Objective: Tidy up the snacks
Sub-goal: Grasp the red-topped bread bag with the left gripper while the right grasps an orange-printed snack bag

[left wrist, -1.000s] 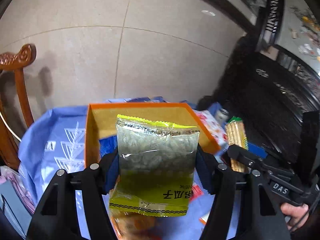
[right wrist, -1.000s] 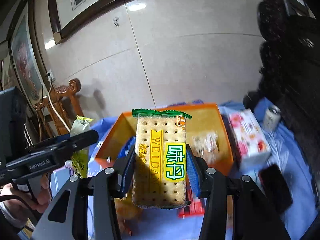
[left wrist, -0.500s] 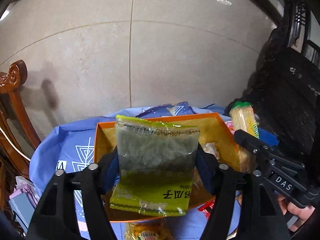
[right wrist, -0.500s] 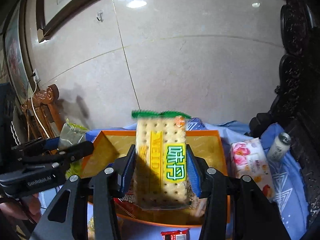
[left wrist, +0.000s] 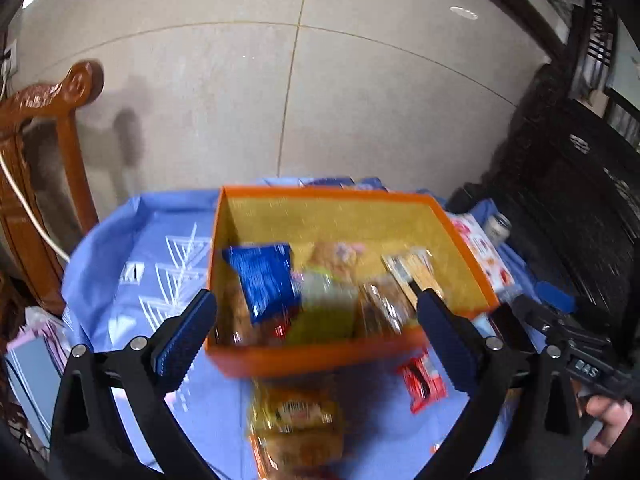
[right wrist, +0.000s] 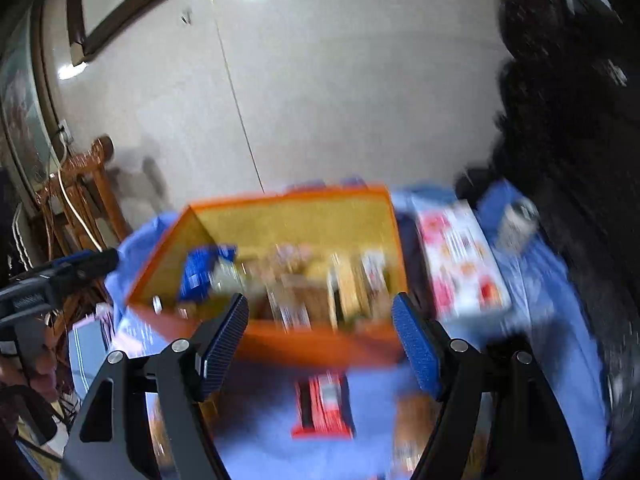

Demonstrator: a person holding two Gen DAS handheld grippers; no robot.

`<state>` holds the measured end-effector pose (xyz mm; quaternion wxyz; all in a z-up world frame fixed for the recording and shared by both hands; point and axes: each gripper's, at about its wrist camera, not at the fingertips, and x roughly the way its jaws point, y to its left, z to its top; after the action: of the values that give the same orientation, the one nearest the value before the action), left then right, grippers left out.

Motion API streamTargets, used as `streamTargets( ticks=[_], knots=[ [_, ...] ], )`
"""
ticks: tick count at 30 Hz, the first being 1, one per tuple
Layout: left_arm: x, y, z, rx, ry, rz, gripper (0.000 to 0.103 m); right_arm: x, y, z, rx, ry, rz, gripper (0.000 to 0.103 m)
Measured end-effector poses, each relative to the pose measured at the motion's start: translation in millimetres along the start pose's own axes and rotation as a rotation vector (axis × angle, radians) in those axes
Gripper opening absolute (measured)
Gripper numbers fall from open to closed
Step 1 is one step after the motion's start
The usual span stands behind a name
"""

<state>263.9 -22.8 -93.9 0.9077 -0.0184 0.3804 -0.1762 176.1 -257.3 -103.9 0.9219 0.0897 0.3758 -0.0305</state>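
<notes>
Black two-finger left gripper (left wrist: 317,326) with blue ribbed pads (left wrist: 182,334): jaws spread wide, nothing between them, poised just short of the box's near wall. Black two-finger right gripper (right wrist: 320,338) with matching blue pads (right wrist: 416,344): jaws likewise apart and empty, aimed at the same box.

Near, on the blue printed tablecloth (left wrist: 160,272):
- golden-yellow crinkled snack packet (left wrist: 294,428), blurred, lying in front of the box;
- small red wrapped snack (left wrist: 422,380), just beside the box's near right corner; same red wrapper (right wrist: 322,410) seen flat between the right gripper's fingers.

Middle: orange cardboard box with yellow lining (left wrist: 312,354), open-topped, holding:
- blue foil packet (left wrist: 262,280), leaning at left;
- yellow-green seed bag (left wrist: 324,308), blurred, at centre against the near wall;
- long cracker pack (left wrist: 414,276), tilted at right;
- further pale wrapped snacks behind, too blurred to name.

Right of the box, touching or just beside it: white tissue box with pink floral print (right wrist: 460,256); beyond that, small pale bottle (right wrist: 516,224), blurred.

Far: brown carved wooden chair (left wrist: 44,160) at left; beige tiled wall (left wrist: 320,92) behind; dark carved furniture (left wrist: 572,184) at right.
</notes>
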Motion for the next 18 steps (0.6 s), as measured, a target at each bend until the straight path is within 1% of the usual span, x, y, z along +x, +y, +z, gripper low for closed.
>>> streamTargets(
  ticks=[2, 3, 6, 9, 12, 15, 18],
  knots=[
    [-7.0, 1.2, -22.7, -0.002, 0.015, -0.006, 0.098, -4.1, -6.9, -24.5, 0.016, 0.047, -0.001, 0.075],
    [-9.6, 2.6, -34.3, -0.001, 0.028, -0.012, 0.098, -6.4, -11.0, -42.8, 0.024, 0.081, -0.008, 0.075],
    [-16.4, 9.6, -75.5, 0.012, 0.099, -0.012, 0.098, -9.9, -17.8, -87.4, 0.034, 0.170, -0.038, 0.075],
    [-23.8, 19.4, -105.3, 0.021, 0.147, 0.010, 0.098, -12.8, -21.4, -120.1, 0.066, 0.236, -0.051, 0.075],
    [-28.7, 29.0, -124.2, -0.008, 0.172, 0.017, 0.098, -11.0, -16.8, -137.4, 0.085, 0.273, -0.041, 0.075],
    [-31.5, 33.3, -139.1, -0.025, 0.192, 0.013, 0.098, -3.4, -7.2, -146.6, 0.039, 0.297, -0.028, 0.079],
    [-32.1, 32.3, -148.9, -0.008, 0.208, 0.028, 0.098, 11.0, -3.7, -156.3, 0.014, 0.360, -0.070, 0.079]
  ],
)
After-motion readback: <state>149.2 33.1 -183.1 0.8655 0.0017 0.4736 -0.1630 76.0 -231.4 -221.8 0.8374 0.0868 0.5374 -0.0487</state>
